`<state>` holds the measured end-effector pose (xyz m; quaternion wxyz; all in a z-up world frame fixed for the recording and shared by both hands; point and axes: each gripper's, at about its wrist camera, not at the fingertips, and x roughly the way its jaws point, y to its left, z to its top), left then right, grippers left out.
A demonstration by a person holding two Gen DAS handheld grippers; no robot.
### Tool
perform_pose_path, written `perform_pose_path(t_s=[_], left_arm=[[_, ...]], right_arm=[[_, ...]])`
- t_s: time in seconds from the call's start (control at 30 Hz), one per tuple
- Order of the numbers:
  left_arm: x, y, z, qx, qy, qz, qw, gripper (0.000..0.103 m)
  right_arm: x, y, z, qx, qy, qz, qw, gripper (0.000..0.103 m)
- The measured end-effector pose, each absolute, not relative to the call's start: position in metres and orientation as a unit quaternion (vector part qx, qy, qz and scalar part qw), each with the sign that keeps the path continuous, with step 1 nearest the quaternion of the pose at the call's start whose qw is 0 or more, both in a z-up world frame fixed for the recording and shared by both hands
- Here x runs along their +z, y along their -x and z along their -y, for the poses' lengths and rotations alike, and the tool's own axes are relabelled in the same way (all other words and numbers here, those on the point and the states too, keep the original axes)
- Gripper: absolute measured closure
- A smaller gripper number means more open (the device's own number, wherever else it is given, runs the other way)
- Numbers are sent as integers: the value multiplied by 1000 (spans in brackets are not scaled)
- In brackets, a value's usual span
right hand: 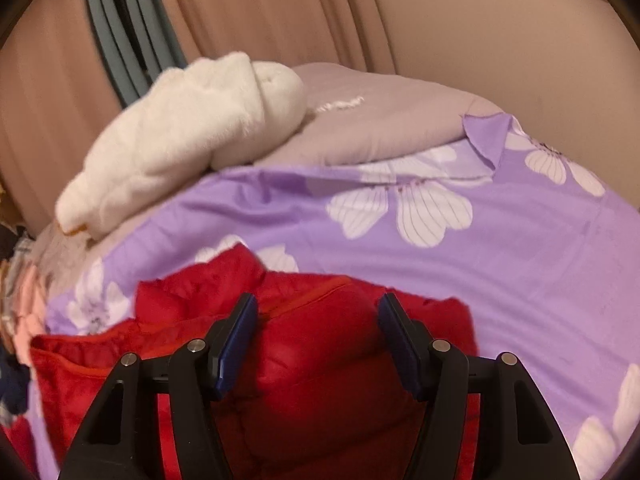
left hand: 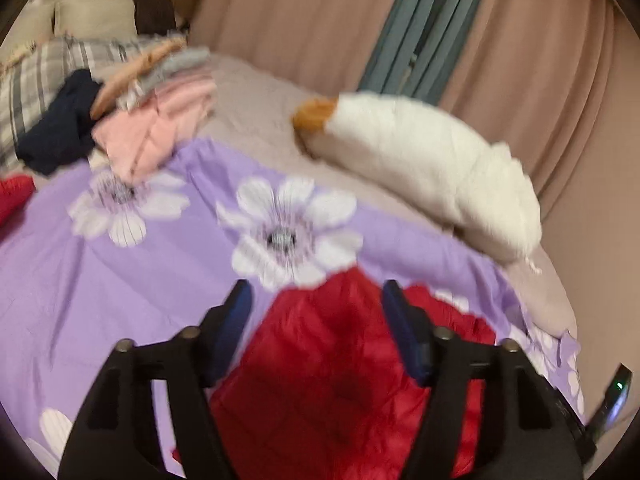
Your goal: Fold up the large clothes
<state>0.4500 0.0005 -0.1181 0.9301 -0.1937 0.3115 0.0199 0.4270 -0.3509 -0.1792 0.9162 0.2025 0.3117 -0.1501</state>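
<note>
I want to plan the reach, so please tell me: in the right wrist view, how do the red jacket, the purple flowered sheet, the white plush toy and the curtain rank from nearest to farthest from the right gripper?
From the right gripper:
1. Red jacket, directly under the open jaws.
2. Purple flowered sheet, beneath it, spreading ahead and right.
3. White plush toy, ahead, upper left.
4. Curtain, behind the bed, farthest.

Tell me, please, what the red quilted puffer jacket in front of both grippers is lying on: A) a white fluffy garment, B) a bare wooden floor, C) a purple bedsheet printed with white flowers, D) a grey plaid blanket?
C: the red quilted puffer jacket rests directly on the purple bedsheet printed with white flowers, which shows around it in both wrist views, while the white fluffy garment lies farther back, apart from it.
</note>
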Motion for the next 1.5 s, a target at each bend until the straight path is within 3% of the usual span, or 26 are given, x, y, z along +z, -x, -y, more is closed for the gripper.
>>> perform_pose_path(t_s=[0.1, 0.23, 0.37, 0.53, 0.8, 0.93, 1.07, 1.13, 1.3, 1.5], left_arm=[[-157, -455, 2, 6, 228, -339, 913, 45], [-208, -468, 26, 32, 196, -344, 918, 45], [-219, -472, 32, 45, 188, -307, 932, 39], [-241, -496, 26, 48, 223, -315, 921, 33], [-242, -509, 37, 68, 181, -348, 917, 29], [-222, -487, 30, 33, 141, -374, 916, 29], [-207, -440, -13, 24, 215, -377, 901, 25], [-204, -422, -34, 13, 249, -386, 888, 20], [-204, -387, -63, 21, 256, -395, 882, 19], [-251, -380, -58, -31, 335, -465, 819, 21]], right_arm=[[-194, -436, 343, -166, -173, -311, 920, 39], [-206, -454, 348, -151, -175, -301, 925, 39], [-218, -487, 353, -141, -173, -319, 921, 39], [-235, -524, 350, -140, -154, -349, 914, 39], [-240, -521, 350, -143, -160, -357, 909, 39], [-221, -482, 351, -136, -166, -362, 907, 39], [-199, -425, 355, -148, -184, -348, 908, 18], [-191, -401, 356, -132, -195, -352, 906, 18], [-195, -345, 358, -112, -243, -373, 889, 13], [-229, -325, 348, -106, -277, -416, 859, 13]])
